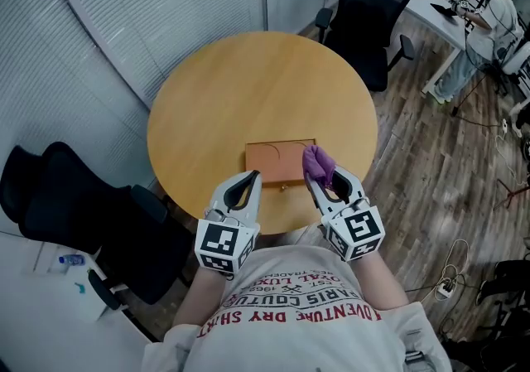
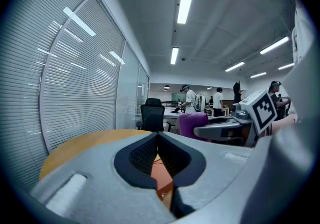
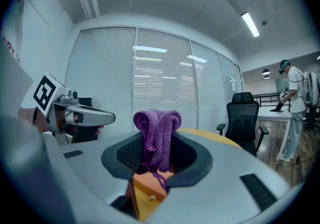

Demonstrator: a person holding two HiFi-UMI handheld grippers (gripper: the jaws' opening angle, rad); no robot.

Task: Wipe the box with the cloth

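Cloth [image 3: 157, 123] clamped in right gripper [image 3: 159, 140], above box [image 1: 277, 161]

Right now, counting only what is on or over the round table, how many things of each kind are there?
Brown box: 1
Purple cloth: 1, clamped in the right gripper
Grippers: 2, the right gripper and the left gripper
Total: 4

Office, swivel chairs [image 1: 368, 10], desks [image 1: 432, 7], blinds [image 1: 149, 6]
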